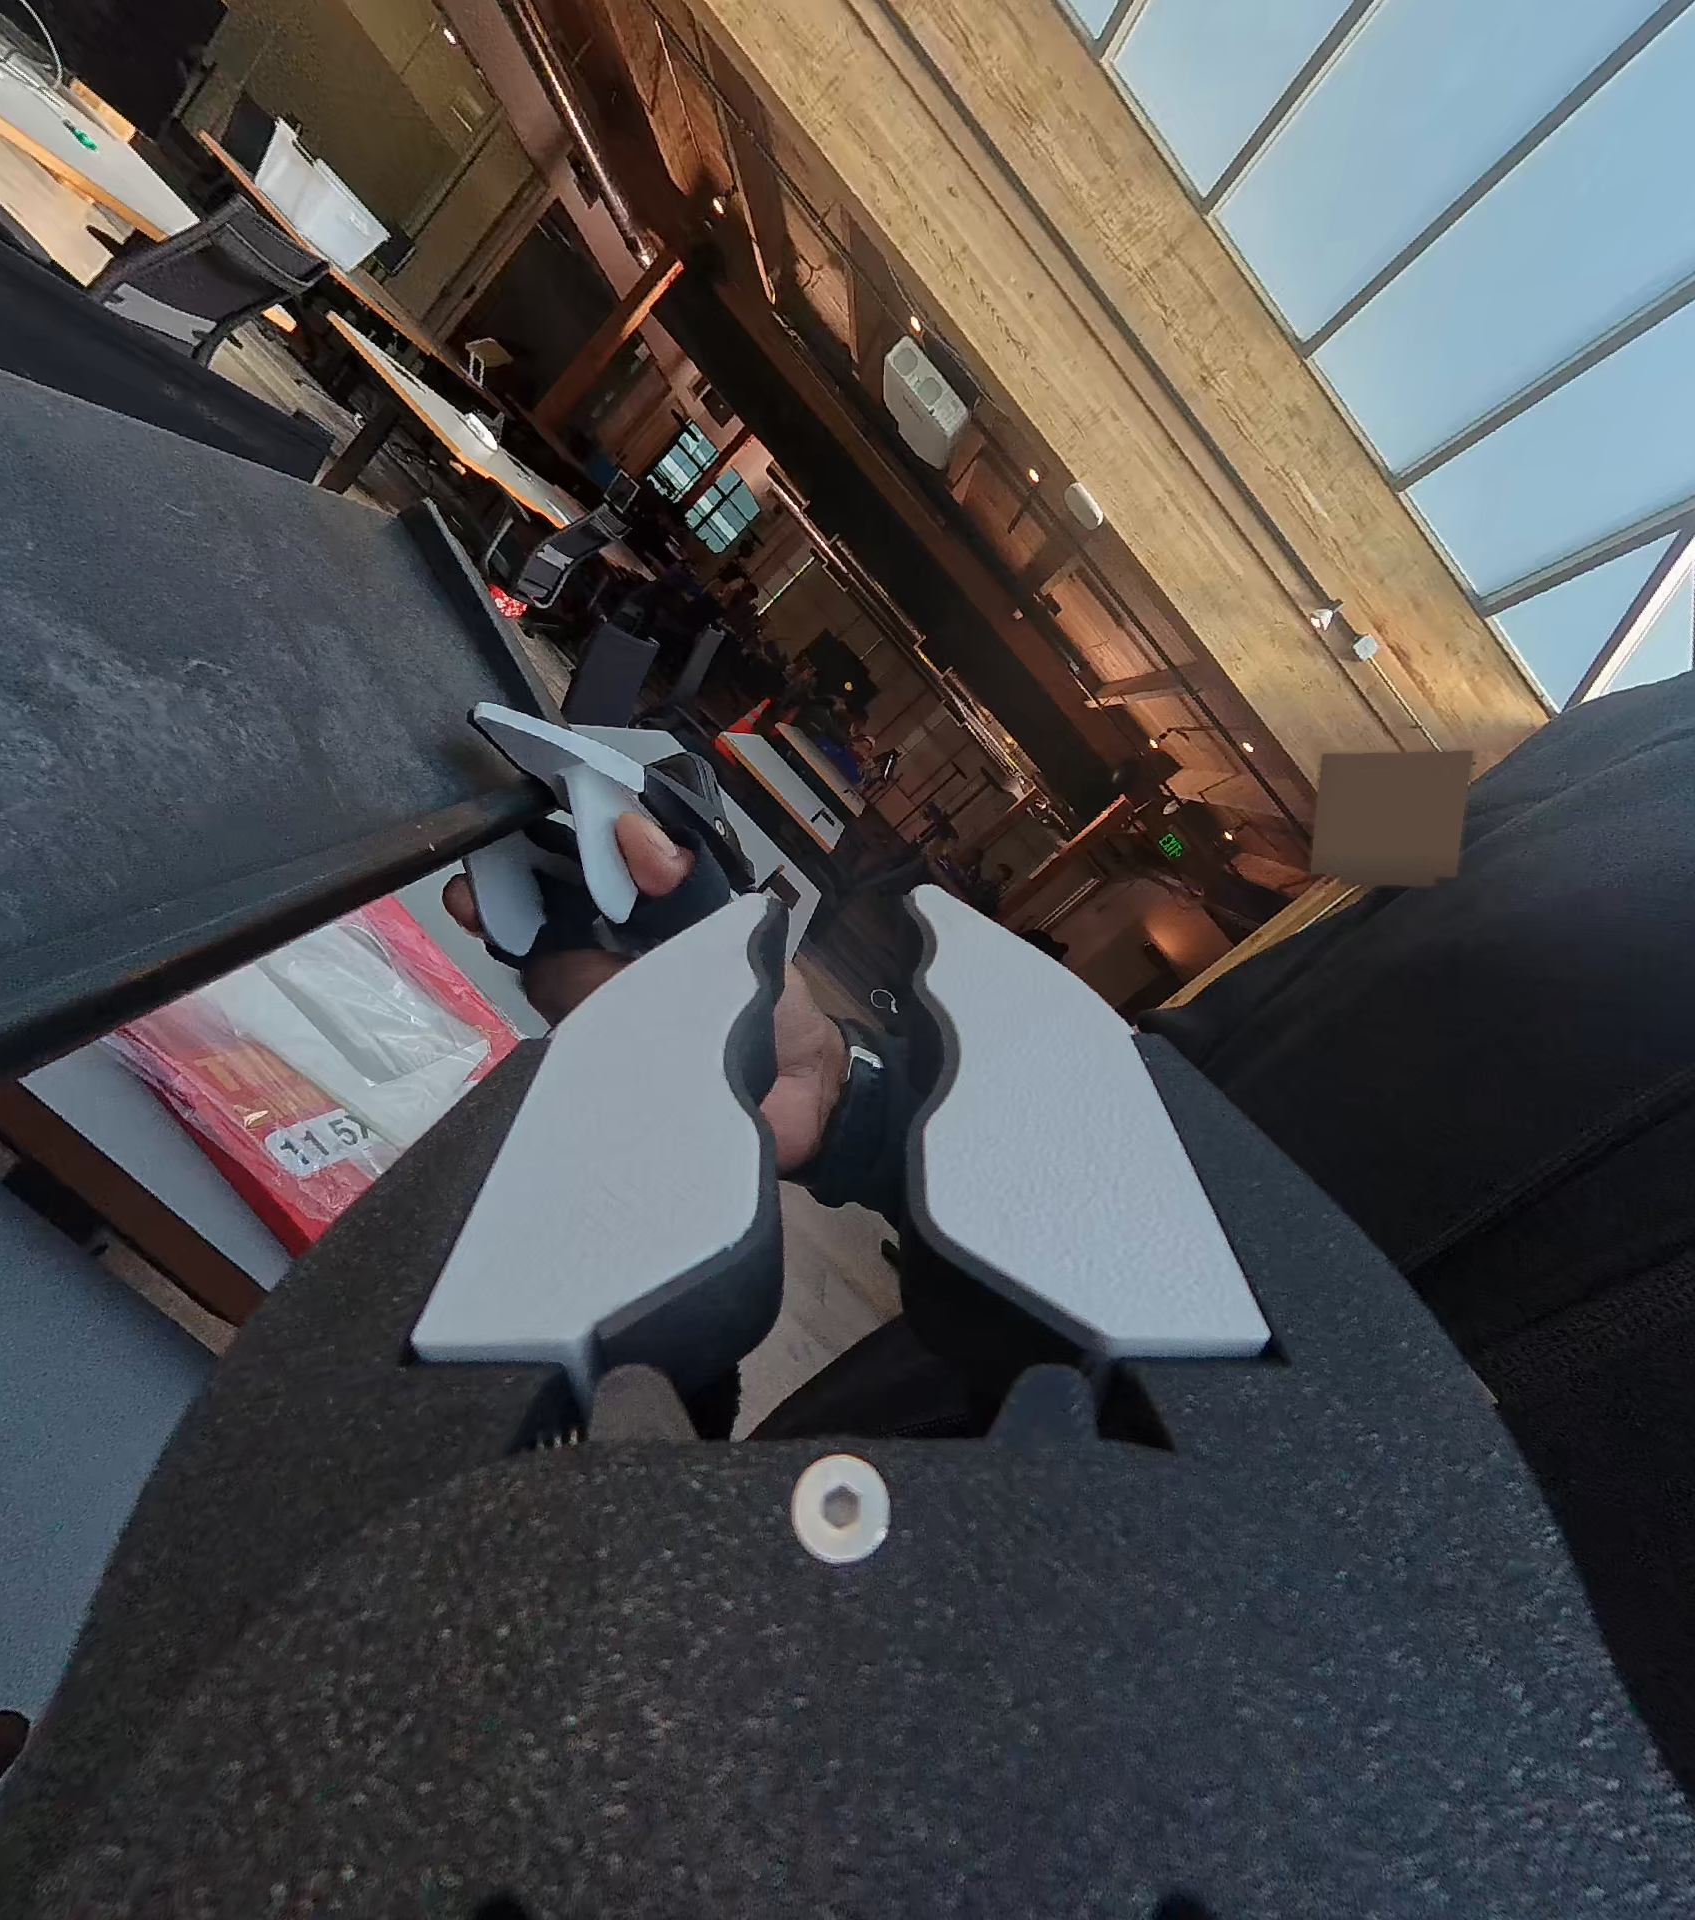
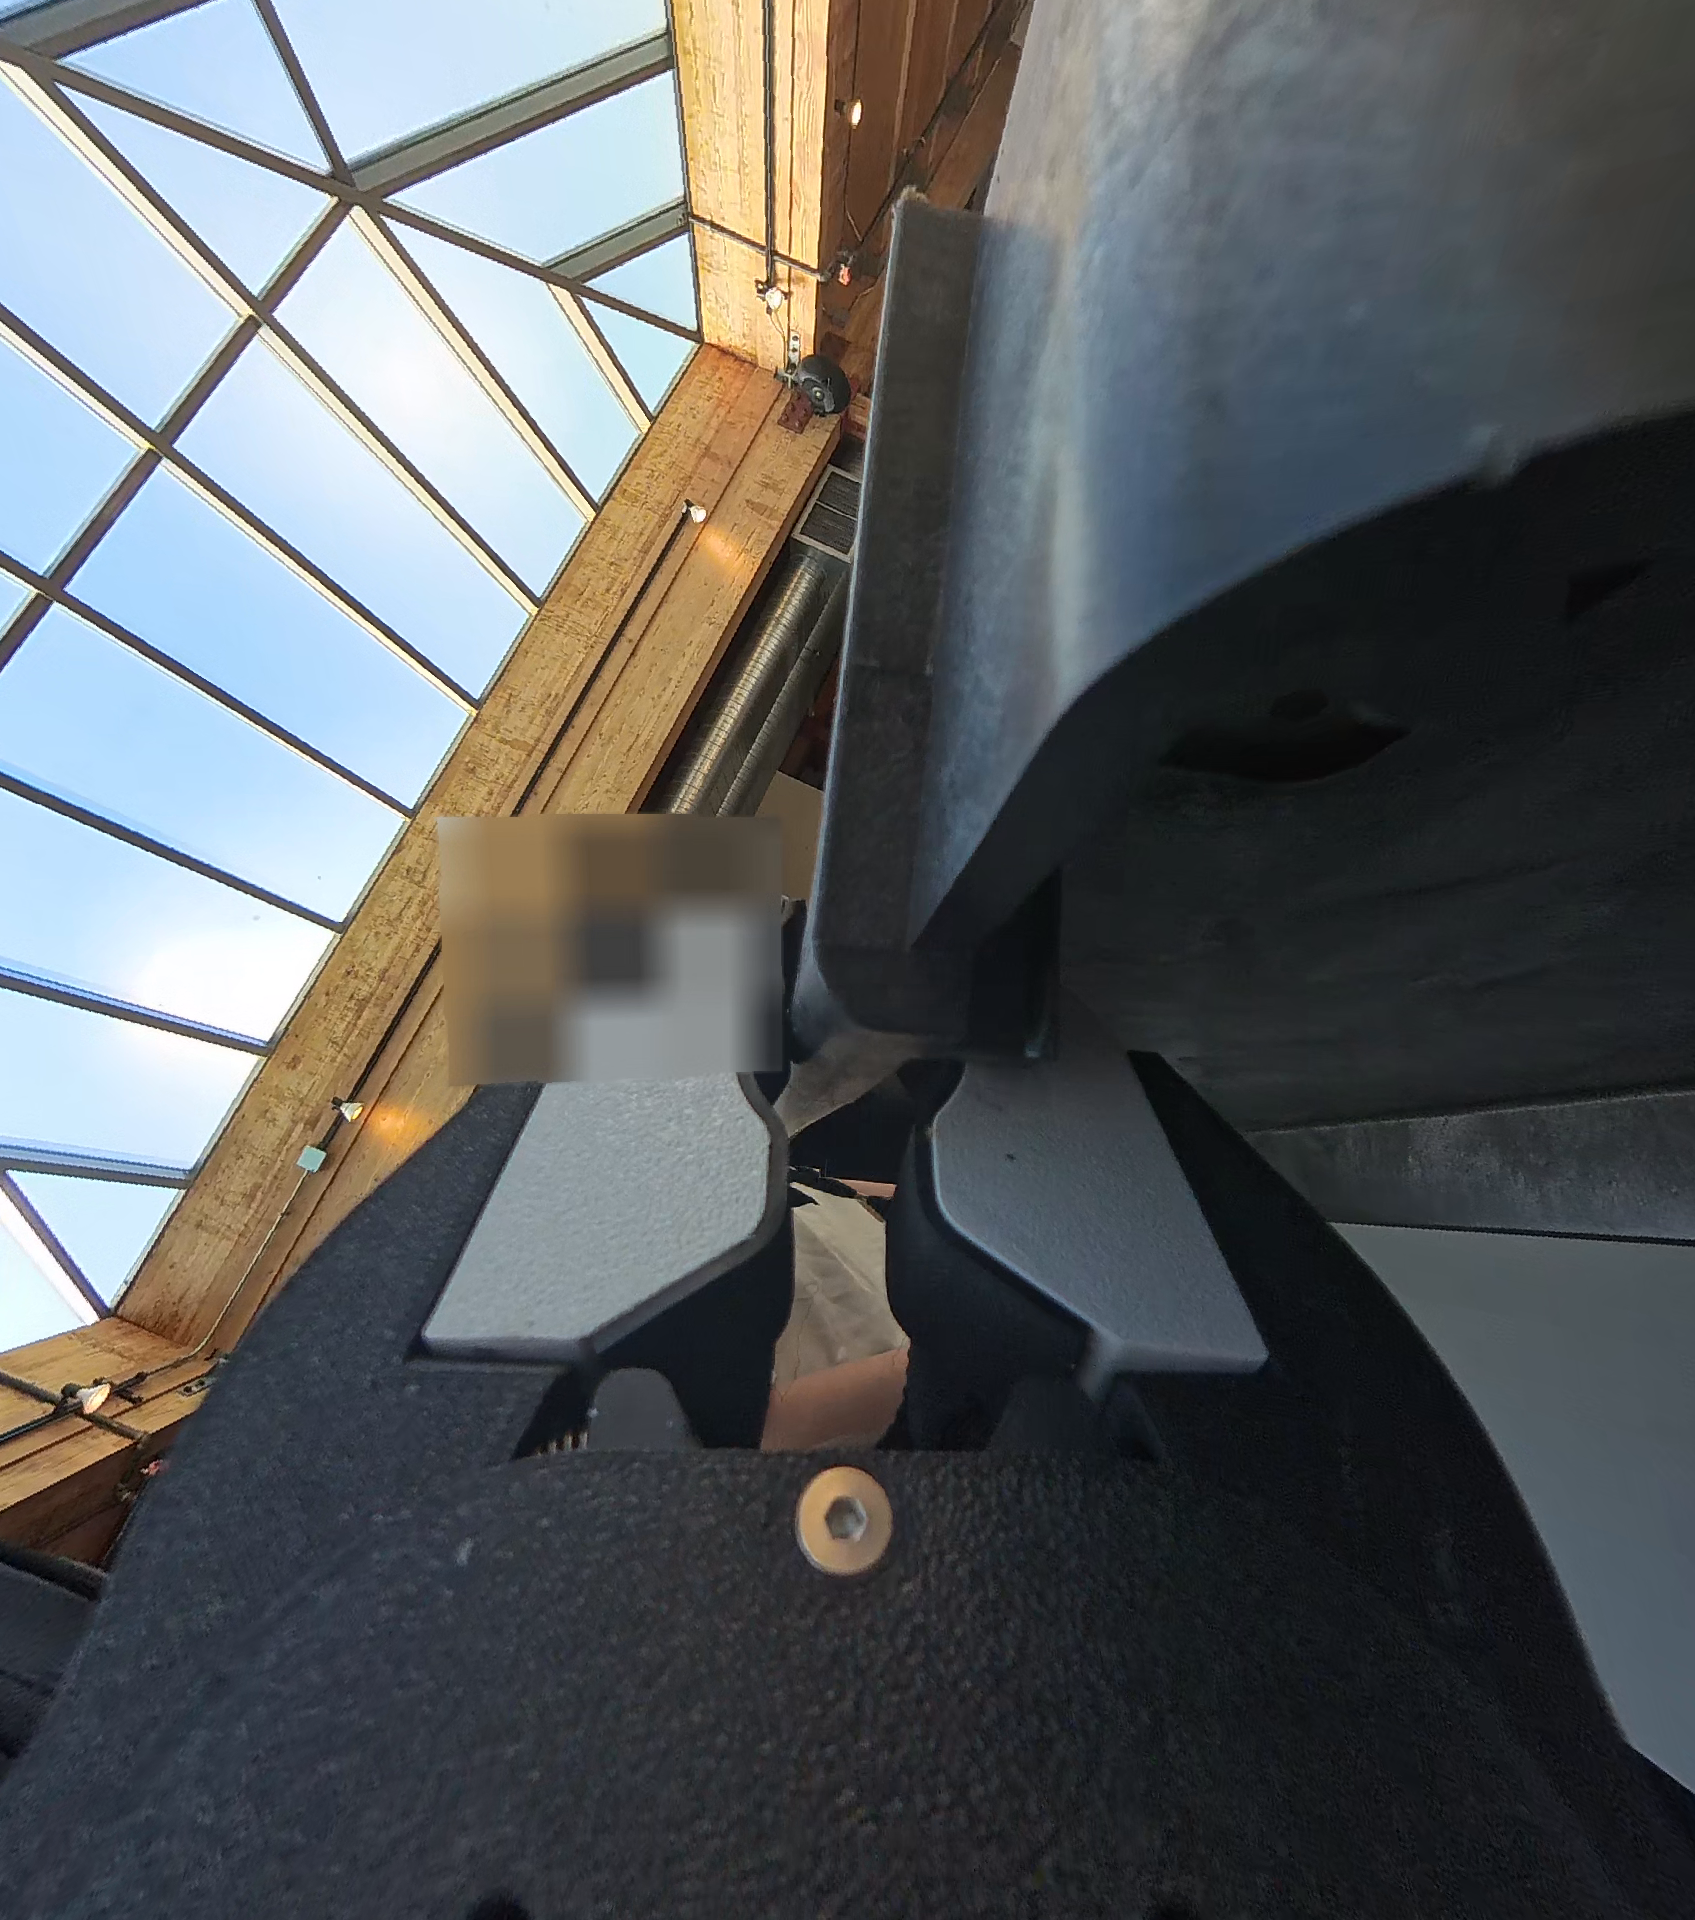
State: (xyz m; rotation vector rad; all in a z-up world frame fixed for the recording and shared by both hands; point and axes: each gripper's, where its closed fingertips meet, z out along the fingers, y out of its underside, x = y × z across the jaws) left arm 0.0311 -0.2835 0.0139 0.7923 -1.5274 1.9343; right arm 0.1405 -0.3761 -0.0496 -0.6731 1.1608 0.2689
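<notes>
Skylight (image 2: 199, 520) overhead; both hand-held grippers empty, right (image 2: 848, 1101) beside table edge (image 2: 926, 727)

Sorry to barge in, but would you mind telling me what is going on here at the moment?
A person holds a gripper in each hand beside a dark grey table. The left gripper is open, holds nothing and points up towards the skylight. The right gripper is at the table's edge, its fingers apart; the right wrist view does not show whether they grip it. A red package lies below the table.
</notes>
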